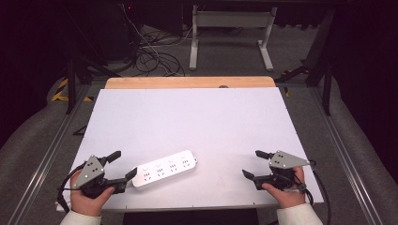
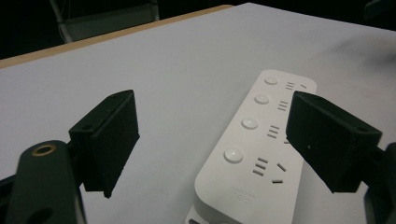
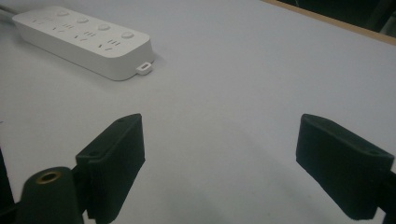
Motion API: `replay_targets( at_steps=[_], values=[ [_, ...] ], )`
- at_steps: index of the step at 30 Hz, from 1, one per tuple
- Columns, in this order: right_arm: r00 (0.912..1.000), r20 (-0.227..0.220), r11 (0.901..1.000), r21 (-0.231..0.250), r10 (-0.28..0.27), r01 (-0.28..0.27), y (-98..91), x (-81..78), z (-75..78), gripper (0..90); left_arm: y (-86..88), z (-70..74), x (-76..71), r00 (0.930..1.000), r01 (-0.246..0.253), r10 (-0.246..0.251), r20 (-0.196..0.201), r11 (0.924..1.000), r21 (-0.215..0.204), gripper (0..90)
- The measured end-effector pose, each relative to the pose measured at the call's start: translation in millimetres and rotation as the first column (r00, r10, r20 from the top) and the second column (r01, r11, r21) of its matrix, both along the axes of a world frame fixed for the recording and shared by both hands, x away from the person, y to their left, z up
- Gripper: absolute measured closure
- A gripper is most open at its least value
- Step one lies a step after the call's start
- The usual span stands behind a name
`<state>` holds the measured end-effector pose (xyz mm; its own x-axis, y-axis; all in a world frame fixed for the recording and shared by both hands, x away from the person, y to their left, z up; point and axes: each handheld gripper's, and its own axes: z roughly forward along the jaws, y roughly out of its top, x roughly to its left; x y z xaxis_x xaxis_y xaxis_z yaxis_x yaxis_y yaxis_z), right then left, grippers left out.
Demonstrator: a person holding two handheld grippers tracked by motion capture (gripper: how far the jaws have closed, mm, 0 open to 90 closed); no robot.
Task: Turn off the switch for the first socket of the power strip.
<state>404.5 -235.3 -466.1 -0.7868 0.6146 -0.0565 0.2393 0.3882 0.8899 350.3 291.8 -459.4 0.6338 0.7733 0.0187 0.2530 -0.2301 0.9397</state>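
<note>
A white power strip (image 1: pixel 165 168) with several sockets and round buttons lies flat on the white table top (image 1: pixel 187 117), near the front left. My left gripper (image 1: pixel 122 165) is open just left of its near end, one jaw close beside the strip's corner. In the left gripper view the power strip (image 2: pixel 254 149) lies ahead between the spread jaws, toward the right one. My right gripper (image 1: pixel 252 163) is open at the front right, nothing between its jaws. In the right gripper view the power strip (image 3: pixel 84 39) lies far off at the upper left.
A wooden strip (image 1: pixel 190 82) runs along the table's far edge. Beyond it a white-legged table frame (image 1: pixel 230 33) and a tangle of cables (image 1: pixel 152 56) sit on the floor. Metal rails (image 1: pixel 47 154) flank the table on both sides.
</note>
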Motion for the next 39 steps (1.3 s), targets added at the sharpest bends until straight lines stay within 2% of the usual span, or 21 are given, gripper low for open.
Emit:
replay_targets(
  at_steps=[7, 13, 23, 25, 26, 27, 31, 35, 39],
  values=[
    [1.0000, -0.002, 1.0000, -0.003, 0.009, -0.009, 0.4, 0.0, -0.5, 17.2, 0.5, 2.8, 0.1, 0.9998, -0.019, 0.019, 0.002, 0.9997, -0.013, 16.6],
    [0.9999, 0.000, 0.9999, -0.002, 0.013, -0.013, 0.9, 0.1, -0.3, 17.4, -0.4, 4.3, -0.7, 0.9998, -0.011, 0.010, 0.018, 0.9997, 0.023, 18.9],
    [0.9999, 0.002, 0.9999, 0.000, 0.016, -0.016, 1.3, -0.4, -0.1, 17.7, -1.0, 6.0, -2.3, 0.9999, 0.004, -0.004, 0.010, 0.9997, 0.022, 24.9],
    [0.9998, 0.002, 0.9998, 0.000, 0.018, -0.018, 1.3, -0.4, 0.0, 18.0, -0.3, 7.1, -2.2, 0.9998, 0.014, -0.015, 0.011, 0.9989, 0.045, 26.5],
    [0.9998, 0.003, 0.9998, 0.000, 0.019, -0.019, 1.4, -0.5, 0.0, 18.1, -1.0, 7.2, -2.5, 0.9999, 0.015, -0.015, 0.007, 0.9993, 0.034, 27.5],
    [0.9998, 0.002, 0.9998, -0.001, 0.020, -0.020, 1.4, -0.5, 0.0, 18.1, -0.4, 8.1, -2.5, 0.9998, 0.018, -0.019, 0.008, 0.9989, 0.043, 27.9],
    [0.9998, 0.003, 0.9998, -0.003, 0.021, -0.021, 1.8, -0.5, -0.1, 18.1, -0.3, 10.3, -2.2, 0.9998, 0.021, -0.021, 0.007, 0.9990, 0.039, 30.1],
    [0.9998, 0.002, 0.9998, -0.004, 0.022, -0.022, 2.2, -0.6, -0.1, 18.3, -1.8, 15.0, -0.7, 0.9995, 0.029, -0.029, -0.012, 0.9993, 0.025, 33.7],
    [0.9996, 0.000, 0.9996, 0.001, 0.028, -0.028, 2.5, -0.6, -0.2, 19.2, -3.8, 19.6, 1.9, 0.9994, 0.033, -0.032, -0.011, 0.9989, 0.033, 36.7]
  ],
)
